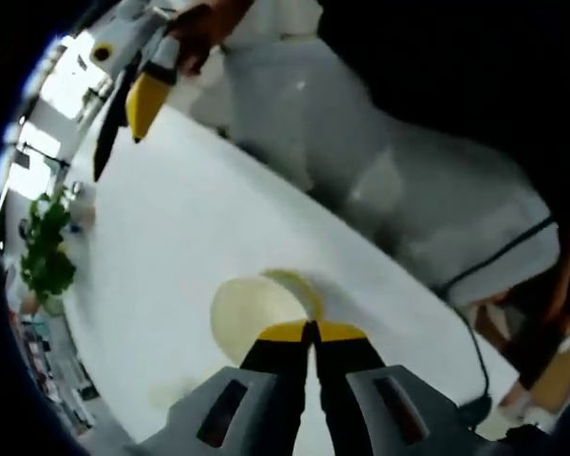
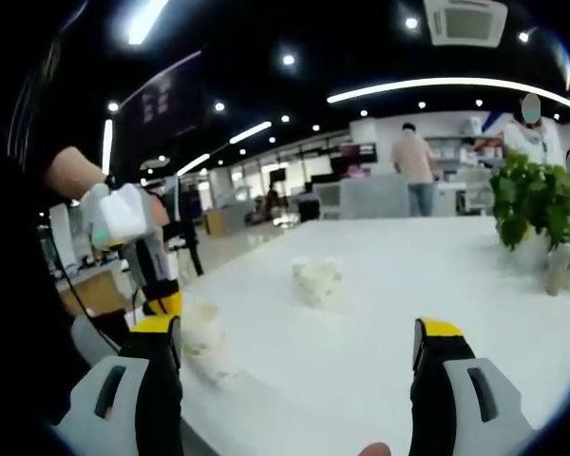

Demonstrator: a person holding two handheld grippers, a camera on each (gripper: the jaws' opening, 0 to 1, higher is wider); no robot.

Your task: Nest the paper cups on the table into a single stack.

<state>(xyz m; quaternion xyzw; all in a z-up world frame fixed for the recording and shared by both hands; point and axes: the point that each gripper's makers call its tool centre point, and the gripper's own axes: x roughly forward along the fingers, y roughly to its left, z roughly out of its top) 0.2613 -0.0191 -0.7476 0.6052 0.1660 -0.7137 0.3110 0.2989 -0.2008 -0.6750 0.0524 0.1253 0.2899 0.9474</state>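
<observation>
My left gripper (image 1: 309,329) has its yellow-tipped jaws pressed together on the wall of a cream paper cup (image 1: 255,313), whose open mouth faces the camera above the white table (image 1: 171,218). In the right gripper view that same gripper (image 2: 161,302) comes in from the left, held by a hand, with the cup (image 2: 204,344) at its tip. A second white paper cup (image 2: 316,281) stands alone further out on the table (image 2: 418,285). My right gripper (image 2: 296,328) has its jaws wide apart with nothing between them; it also appears at the upper left of the left gripper view (image 1: 123,128).
A leafy green plant (image 2: 537,204) in a clear vase stands at the table's right side, also seen as the plant (image 1: 46,249). A person in white clothes (image 1: 361,142) is right at the table edge. Other people stand far behind the table (image 2: 413,157).
</observation>
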